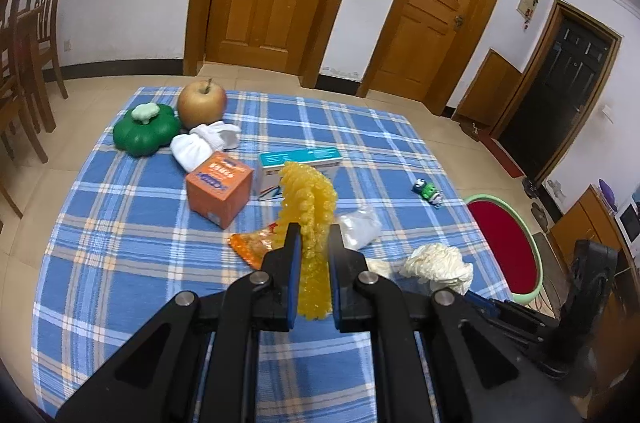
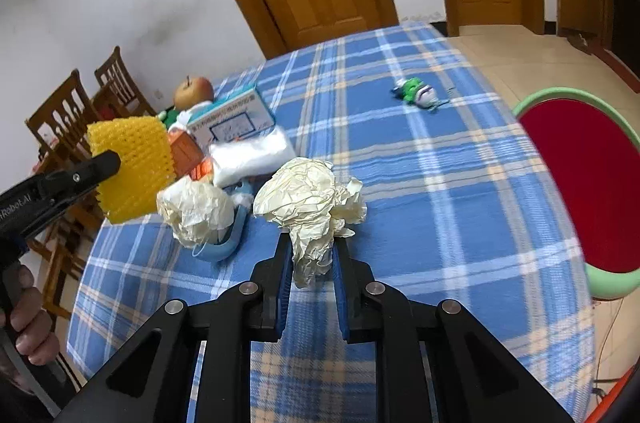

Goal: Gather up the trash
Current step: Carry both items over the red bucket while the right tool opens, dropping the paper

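My left gripper is shut on a yellow foam fruit net and holds it above the table; the net also shows in the right wrist view. My right gripper is shut on a crumpled cream paper ball, lifted over the blue plaid tablecloth. The same ball shows in the left wrist view. A second crumpled paper lies on a blue face mask. An orange snack wrapper and a clear plastic bag lie on the cloth.
A red basin with a green rim stands beside the table on the right. On the table are an orange box, a white and teal box, white socks, an apple, a green pumpkin-shaped container and a small green toy. Wooden chairs stand at the left.
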Available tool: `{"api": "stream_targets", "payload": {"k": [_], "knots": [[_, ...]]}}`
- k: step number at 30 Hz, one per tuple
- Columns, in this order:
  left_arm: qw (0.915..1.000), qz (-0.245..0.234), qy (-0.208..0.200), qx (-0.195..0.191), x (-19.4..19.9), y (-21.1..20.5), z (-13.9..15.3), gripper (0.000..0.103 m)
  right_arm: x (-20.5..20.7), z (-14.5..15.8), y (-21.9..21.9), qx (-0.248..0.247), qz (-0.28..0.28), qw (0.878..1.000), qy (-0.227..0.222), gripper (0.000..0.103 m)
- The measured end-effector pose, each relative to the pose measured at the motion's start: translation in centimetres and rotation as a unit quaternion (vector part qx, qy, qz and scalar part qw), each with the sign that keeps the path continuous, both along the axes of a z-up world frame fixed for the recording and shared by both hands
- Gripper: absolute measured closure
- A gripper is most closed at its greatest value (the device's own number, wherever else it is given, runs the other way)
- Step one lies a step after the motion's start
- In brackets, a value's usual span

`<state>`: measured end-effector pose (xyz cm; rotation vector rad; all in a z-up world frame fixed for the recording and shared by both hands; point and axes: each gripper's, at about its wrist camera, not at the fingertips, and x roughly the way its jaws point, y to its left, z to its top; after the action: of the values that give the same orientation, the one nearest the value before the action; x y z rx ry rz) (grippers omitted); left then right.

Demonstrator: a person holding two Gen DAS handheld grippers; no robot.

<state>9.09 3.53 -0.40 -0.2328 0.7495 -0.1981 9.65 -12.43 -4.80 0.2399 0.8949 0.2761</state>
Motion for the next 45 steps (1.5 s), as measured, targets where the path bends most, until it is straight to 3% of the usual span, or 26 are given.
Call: {"api": "stream_targets", "payload": {"k": [25, 34, 45], "knots": [[0.9927, -0.119, -0.02, 0.001, 1.2, -11.7, 3.0, 0.092, -3.9, 4.0, -12.2, 0.016, -0.14, 0.989, -0.047, 0.084], [0.9864, -0.163, -0.019, 0.005, 2.7, -17.0, 2.6, 0.092, -4.3, 3.1, -16.5, 0.019, -0.188, 0.981, -0.038, 0.084], [0.9741, -0.226, 0.003, 0.006, 4.0, -23.9, 0.2, 0.092, -4.5, 1.1, -20.6, 0.009, -0.243, 0.97, -0.017, 0.081]]}}
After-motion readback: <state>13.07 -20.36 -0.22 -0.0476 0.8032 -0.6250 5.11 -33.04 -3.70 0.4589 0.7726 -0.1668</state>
